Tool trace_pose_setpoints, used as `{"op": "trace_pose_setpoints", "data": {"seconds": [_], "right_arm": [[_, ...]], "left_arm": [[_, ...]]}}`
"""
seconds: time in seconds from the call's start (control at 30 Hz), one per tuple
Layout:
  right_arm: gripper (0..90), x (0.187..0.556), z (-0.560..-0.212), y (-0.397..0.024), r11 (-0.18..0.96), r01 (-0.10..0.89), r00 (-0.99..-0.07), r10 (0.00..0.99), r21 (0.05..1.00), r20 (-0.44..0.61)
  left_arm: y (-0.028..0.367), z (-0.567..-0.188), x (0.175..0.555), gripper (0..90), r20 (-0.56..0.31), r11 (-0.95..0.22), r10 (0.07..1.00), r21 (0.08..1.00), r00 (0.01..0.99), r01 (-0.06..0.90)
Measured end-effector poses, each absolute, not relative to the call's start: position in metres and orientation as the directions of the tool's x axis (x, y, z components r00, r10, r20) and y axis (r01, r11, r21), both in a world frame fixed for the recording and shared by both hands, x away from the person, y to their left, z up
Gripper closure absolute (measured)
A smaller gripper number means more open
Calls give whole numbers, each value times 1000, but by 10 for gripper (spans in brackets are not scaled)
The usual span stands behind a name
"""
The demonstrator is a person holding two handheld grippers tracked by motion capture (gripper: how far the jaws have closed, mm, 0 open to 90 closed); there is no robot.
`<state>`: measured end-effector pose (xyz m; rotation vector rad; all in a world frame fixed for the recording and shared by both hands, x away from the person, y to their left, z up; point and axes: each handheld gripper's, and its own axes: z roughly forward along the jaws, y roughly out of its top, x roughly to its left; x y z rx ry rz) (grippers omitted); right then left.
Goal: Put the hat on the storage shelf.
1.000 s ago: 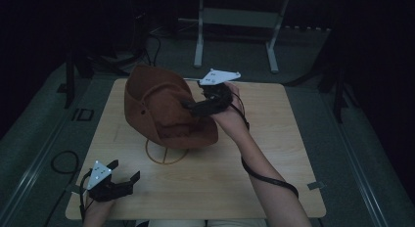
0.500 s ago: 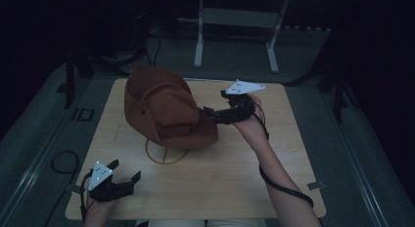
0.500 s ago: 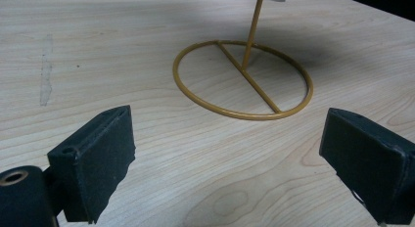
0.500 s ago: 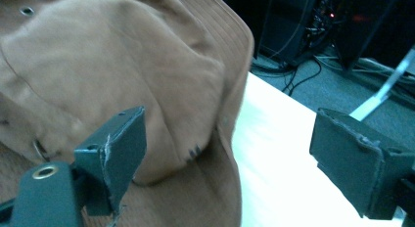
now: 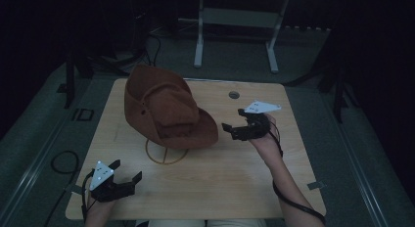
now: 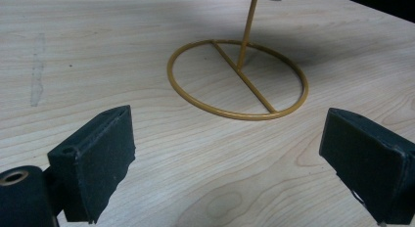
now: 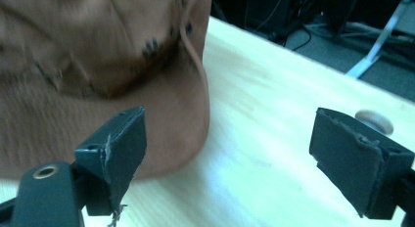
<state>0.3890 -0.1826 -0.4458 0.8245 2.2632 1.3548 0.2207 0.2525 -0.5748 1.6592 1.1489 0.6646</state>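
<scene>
R gripper (image 5: 234, 125): jaws wide open, nothing held, no contact; it hovers just off the hat (image 5: 166, 109) brim edge, jaws pointed at it. In R gripper view, brim (image 7: 186, 114) sits behind the left-hand jaw; bare table (image 5: 220, 188) betw. jaws.

L gripper (image 5: 126, 174): jaws wide open, empty, at near-left table corner, well apart from hat.

Hat: brown, brimmed, sits tilted on gold wire stand (image 6: 238, 78), centre-left of table. Stand's ring base lies ahead of L jaws, no obstruction betw. them.

Round grommet (image 5: 234, 95) in tabletop, beyond R gripper.
</scene>
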Motion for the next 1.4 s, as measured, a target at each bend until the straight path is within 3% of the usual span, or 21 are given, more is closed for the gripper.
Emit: {"op": "trace_pose_setpoints", "data": {"seconds": [0.83,1.4], "right_arm": [[136,351,-531,-225,397,368,-730,683,841,-3],[117,317,-558,-265,383,367,-690,723,848,-28]], "left_arm": [[252,-576,221,70,-85,-81,914,919,396,385],[251,-576,222,70,-81,-87,915,917,395,389]]}}
